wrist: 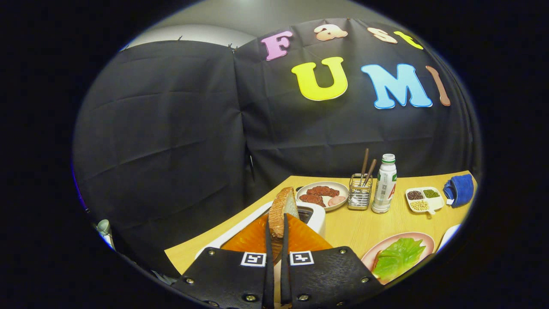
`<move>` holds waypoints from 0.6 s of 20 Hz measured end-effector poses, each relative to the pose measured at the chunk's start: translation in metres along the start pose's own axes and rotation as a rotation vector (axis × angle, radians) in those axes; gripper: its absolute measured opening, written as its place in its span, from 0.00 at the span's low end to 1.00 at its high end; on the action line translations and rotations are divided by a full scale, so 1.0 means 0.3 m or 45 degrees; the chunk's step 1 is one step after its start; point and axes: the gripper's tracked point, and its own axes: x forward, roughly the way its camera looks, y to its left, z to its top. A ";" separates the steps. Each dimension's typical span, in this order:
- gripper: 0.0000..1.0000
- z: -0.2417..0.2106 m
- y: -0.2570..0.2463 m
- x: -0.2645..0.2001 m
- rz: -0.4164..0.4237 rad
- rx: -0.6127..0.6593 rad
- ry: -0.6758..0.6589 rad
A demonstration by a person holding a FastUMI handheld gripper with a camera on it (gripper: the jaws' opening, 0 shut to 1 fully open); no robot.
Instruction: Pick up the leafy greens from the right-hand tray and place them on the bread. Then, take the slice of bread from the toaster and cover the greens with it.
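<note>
Crusty bread slice (282,208) pinched between tongs (276,227), above toaster (315,214)

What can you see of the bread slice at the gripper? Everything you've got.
The bread slice is a thick cut with a brown crust along one edge and a pale crumb face, standing upright and slightly tilted. Its lower end sits between the gripper fingers, which are closed in on it from both sides, apparently clamping it. It is held above the white toaster, whose slot lies just behind it. Its bottom edge is hidden by the fingers, so whether it has fully cleared the slot cannot be told.
</note>
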 end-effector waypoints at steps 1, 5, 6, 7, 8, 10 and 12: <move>0.06 0.026 0.001 -0.018 0.012 0.010 -0.023; 0.06 0.119 -0.040 -0.101 0.022 0.055 -0.101; 0.06 0.133 -0.043 -0.108 0.042 0.081 -0.106; 0.06 0.145 -0.056 -0.131 0.039 0.092 -0.113; 0.06 0.167 -0.088 -0.154 0.019 0.089 -0.132; 0.06 0.185 -0.144 -0.190 -0.028 0.078 -0.159; 0.06 0.189 -0.207 -0.227 -0.081 0.077 -0.172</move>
